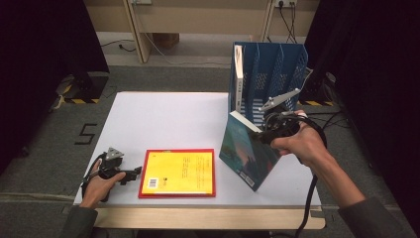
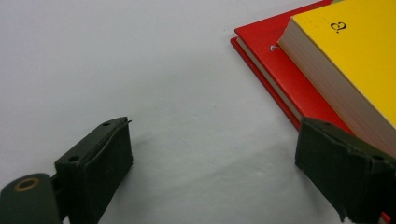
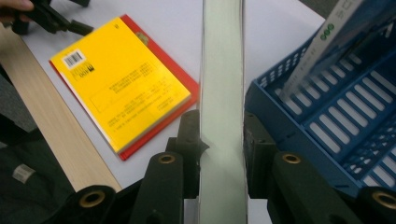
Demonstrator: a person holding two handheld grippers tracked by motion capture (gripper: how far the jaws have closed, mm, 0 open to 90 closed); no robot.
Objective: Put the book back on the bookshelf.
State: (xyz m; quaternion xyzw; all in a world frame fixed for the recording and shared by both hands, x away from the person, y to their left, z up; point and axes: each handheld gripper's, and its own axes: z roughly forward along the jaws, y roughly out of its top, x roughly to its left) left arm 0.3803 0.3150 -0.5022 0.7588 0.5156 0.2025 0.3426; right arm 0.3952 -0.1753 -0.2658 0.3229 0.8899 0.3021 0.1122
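Note:
My right gripper [image 1: 261, 135] is shut on a teal-covered book [image 1: 246, 154], held upright and tilted above the table's right side, just in front of the blue file rack [image 1: 277, 74]. In the right gripper view the book's pale page edge [image 3: 222, 93] runs up between the two jaws. A yellow book [image 1: 184, 171] lies flat on a larger red book [image 1: 211, 173] near the front edge. My left gripper [image 1: 134, 174] rests open on the table just left of that stack, its jaws wide apart in the left gripper view with the red book's corner [image 2: 280, 70] beside the right one.
A white-spined book [image 1: 238, 77] stands in the rack's leftmost slot. The white table top [image 1: 163, 119] stretches bare behind the stack. A wooden strip [image 1: 208, 218] edges the front. Black curtains flank both sides, and cables trail on the floor at right.

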